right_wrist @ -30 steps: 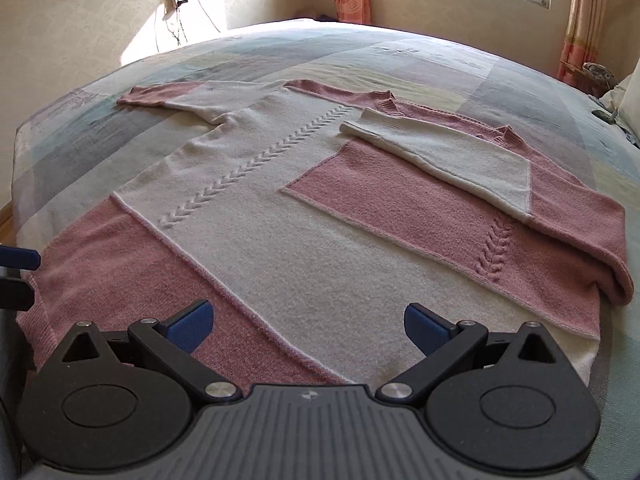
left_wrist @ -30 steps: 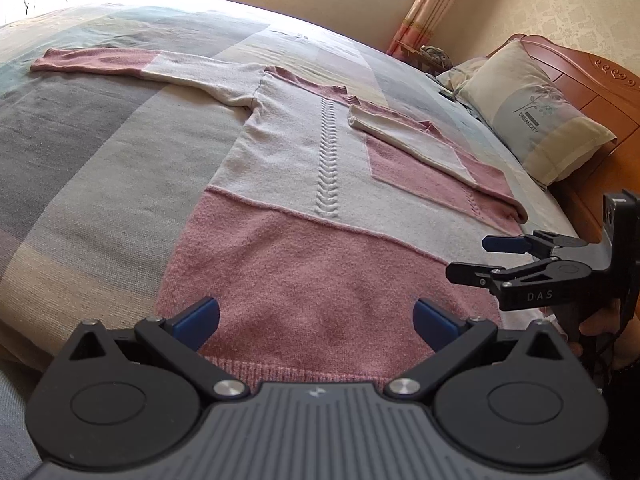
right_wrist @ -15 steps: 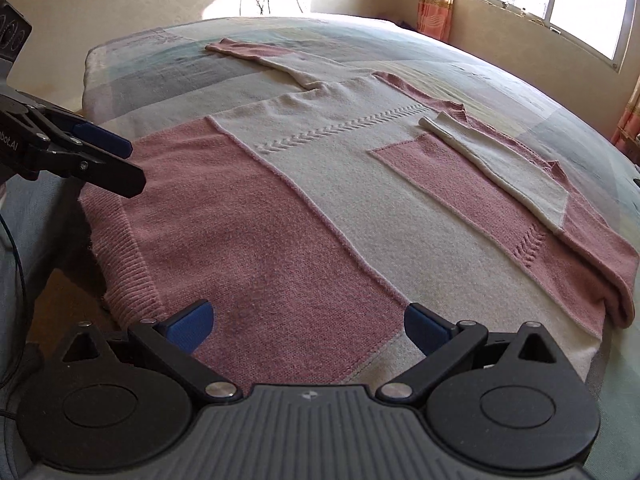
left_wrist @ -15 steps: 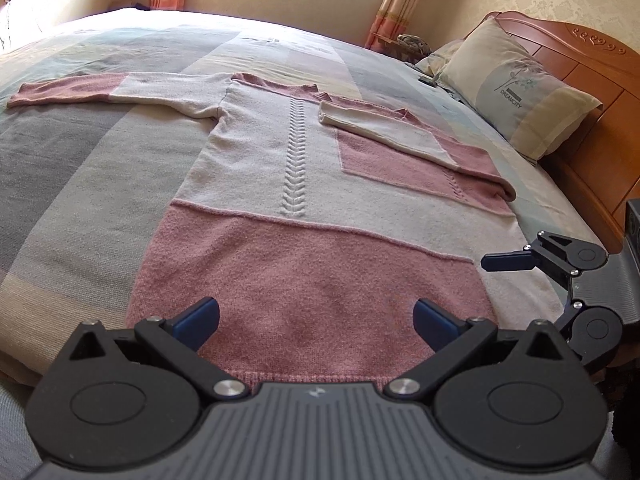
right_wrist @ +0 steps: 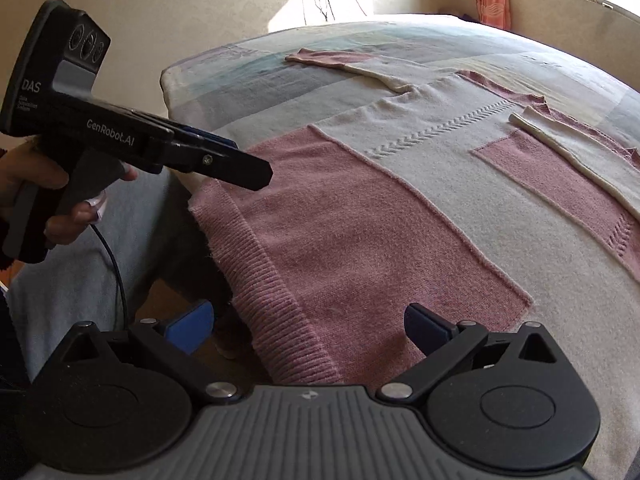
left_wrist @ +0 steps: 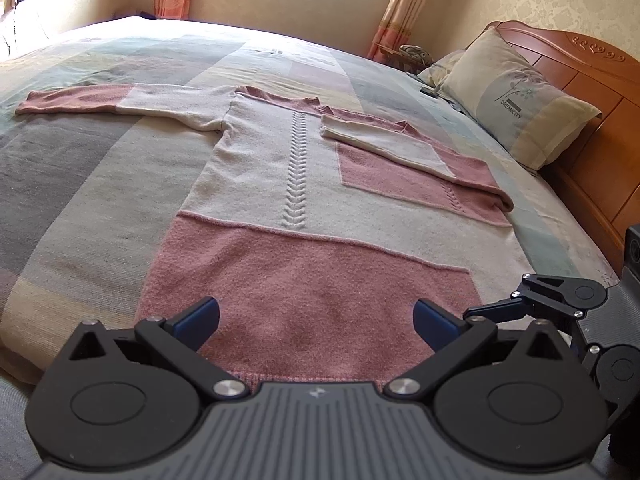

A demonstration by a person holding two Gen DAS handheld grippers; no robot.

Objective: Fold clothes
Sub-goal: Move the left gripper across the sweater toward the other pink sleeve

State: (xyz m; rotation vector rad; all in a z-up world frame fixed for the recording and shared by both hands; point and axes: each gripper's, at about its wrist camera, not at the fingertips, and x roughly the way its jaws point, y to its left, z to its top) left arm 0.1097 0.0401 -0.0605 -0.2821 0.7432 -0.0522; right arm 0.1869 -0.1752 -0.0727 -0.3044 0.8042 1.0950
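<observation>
A pink and cream knit sweater [left_wrist: 304, 216] lies flat on the bed with its ribbed pink hem [right_wrist: 272, 280] at the near edge, partly hanging over. One sleeve [left_wrist: 120, 100] stretches out to the left. The other sleeve [left_wrist: 396, 146] is folded across the chest. My left gripper [left_wrist: 316, 318] hovers open over the hem's middle, nothing between its blue pads. In the right wrist view the left gripper [right_wrist: 256, 174] points at the hem's left corner. My right gripper [right_wrist: 308, 322] stands open just above the hem; the left wrist view shows the right gripper [left_wrist: 496, 308] low at the right.
A patchwork quilt [left_wrist: 80, 184] covers the bed. A pillow [left_wrist: 516, 100] leans on the wooden headboard [left_wrist: 596, 80] at the right. A person's hand [right_wrist: 60, 216] holds the left gripper's handle, with a black cable [right_wrist: 116, 276] hanging below. Floor shows beyond the bed's edge.
The right gripper has swung left along the hem, so the left gripper and the hand now fill its left side. The left gripper has tilted up slightly. Both stay open.
</observation>
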